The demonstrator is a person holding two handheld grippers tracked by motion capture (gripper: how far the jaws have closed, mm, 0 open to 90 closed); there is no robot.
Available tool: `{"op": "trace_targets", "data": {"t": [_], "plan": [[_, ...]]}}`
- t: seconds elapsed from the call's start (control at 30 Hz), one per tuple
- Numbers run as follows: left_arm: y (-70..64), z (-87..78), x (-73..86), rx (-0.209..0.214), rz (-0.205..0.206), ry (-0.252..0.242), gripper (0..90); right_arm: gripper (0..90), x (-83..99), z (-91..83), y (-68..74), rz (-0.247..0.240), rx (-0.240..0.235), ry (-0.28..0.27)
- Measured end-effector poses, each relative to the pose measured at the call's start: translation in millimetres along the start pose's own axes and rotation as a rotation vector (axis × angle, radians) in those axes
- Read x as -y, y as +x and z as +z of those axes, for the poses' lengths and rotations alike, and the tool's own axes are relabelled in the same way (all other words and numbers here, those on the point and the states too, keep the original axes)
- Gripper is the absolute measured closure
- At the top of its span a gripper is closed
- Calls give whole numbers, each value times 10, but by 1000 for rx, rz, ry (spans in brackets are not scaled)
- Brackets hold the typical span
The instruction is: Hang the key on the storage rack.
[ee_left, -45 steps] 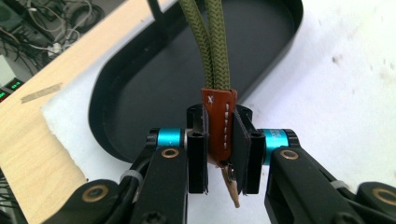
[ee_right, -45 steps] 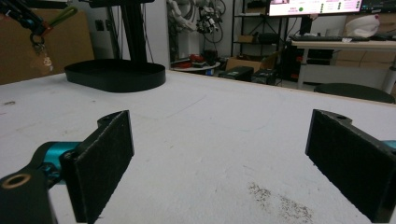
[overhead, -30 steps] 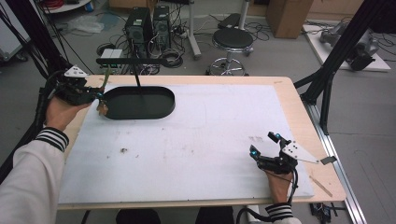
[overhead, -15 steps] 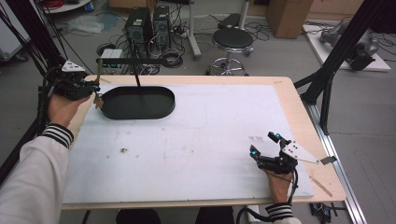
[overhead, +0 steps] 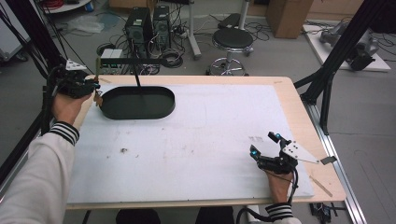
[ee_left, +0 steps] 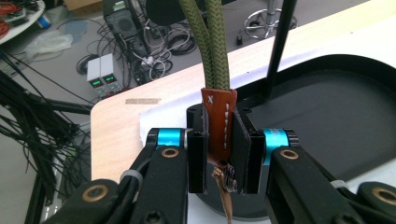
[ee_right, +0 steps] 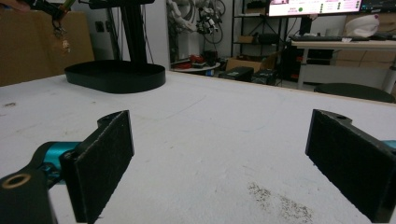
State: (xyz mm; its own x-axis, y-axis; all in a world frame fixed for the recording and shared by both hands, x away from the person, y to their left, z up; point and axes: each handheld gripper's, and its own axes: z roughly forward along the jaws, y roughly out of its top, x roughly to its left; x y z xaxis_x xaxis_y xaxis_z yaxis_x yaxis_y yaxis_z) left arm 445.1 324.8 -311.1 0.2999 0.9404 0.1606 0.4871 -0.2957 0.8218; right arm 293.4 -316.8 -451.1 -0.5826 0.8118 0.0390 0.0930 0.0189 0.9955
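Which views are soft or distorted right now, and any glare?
High view: even overhead light, no hard shadows, sharp across the white table; straight table edges bow slightly. Left gripper view: sharp on the brown leather tab clamped in the left gripper, olive cord crisp, floor clutter softer. Right gripper view: right gripper pads slightly soft, bright monitor washes out at top.

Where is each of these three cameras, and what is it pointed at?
High view: above the table, looking down; both forearms and hands show.
Left gripper view: rides the left gripper, whose jaws pinch a brown leather tab.
Right gripper view: rides the right gripper, low over the table, jaws apart.
Shared: the black stand base.
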Motion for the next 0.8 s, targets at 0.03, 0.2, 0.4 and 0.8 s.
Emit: {"op": "trace_targets", "data": {"t": [0.03, 0.2, 0.4, 0.8], "plan": [[1, 11, 1, 1, -7, 1, 773, 68, 0, -1, -2, -3, 1, 2], [7, 50, 2, -9, -14, 4, 774, 68, 0, -3, 0, 1, 0, 2], [-3, 99, 8, -9, -10, 13, 774, 68, 1, -3, -2, 4, 0, 1], [-41, 144, -34, -29, 3, 19, 773, 68, 1, -3, -3, 5, 0, 1]]}}
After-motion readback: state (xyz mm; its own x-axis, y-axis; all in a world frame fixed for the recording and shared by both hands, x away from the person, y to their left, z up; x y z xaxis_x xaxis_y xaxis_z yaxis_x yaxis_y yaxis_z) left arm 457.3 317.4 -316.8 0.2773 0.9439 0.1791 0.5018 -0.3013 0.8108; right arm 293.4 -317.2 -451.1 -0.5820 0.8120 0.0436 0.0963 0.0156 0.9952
